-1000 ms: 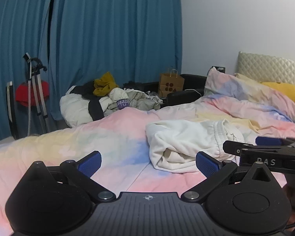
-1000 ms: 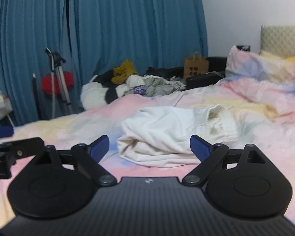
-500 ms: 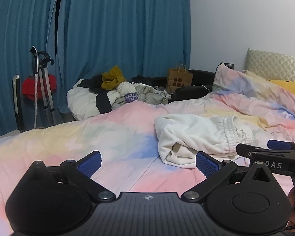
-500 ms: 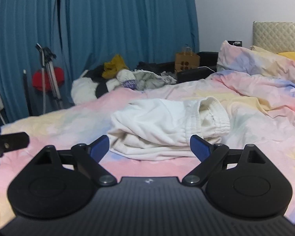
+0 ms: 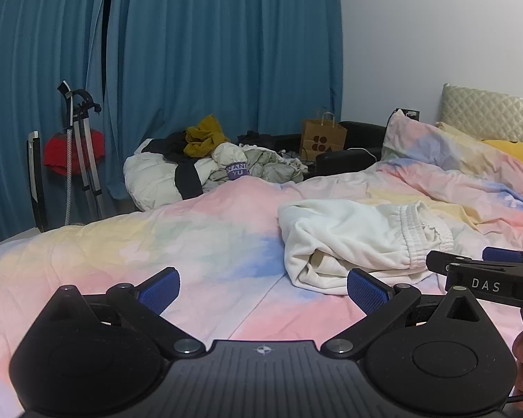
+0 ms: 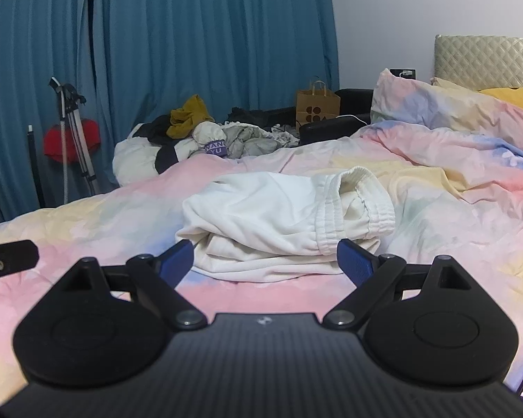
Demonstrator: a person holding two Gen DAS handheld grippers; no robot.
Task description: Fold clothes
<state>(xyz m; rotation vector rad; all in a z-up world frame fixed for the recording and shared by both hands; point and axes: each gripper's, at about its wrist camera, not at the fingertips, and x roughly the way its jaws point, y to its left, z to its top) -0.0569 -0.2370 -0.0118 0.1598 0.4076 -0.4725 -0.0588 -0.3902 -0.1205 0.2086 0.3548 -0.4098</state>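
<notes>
Both cameras have drawn back and swung a little since a second ago, so the white garment now sits further right in the left wrist view and more central, slightly further off, in the right wrist view.

Taking the white garment (image 6: 282,223) as landmark: under and all around it spreads the bed (image 5: 198,244) with its pastel duvet, broad and wrinkled. Beyond the garment, against the blue curtains (image 5: 209,52), lies a pile of unfolded clothes (image 5: 209,163), with a brown paper bag (image 5: 322,137) to its right. Right of the garment the duvet rises to the pillows and a quilted headboard (image 6: 488,57).

The garment itself looks like sweatpants, roughly doubled over, its elastic waistband (image 6: 362,205) turned up and open on the right side. It should be soft, light and limp, sagging wherever it is unsupported; the ribbed waistband and the stacked layer edges facing the cameras offer the firmest hold.

Flat duvet lies open to the left and in front of the garment, giving room for spreading it.

Nearest, the left hand-held gripper (image 5: 261,287) is spread wide and empty, in front of and left of the garment. The right hand-held gripper (image 6: 265,259) is likewise spread and empty, just in front of its near edge.
</notes>
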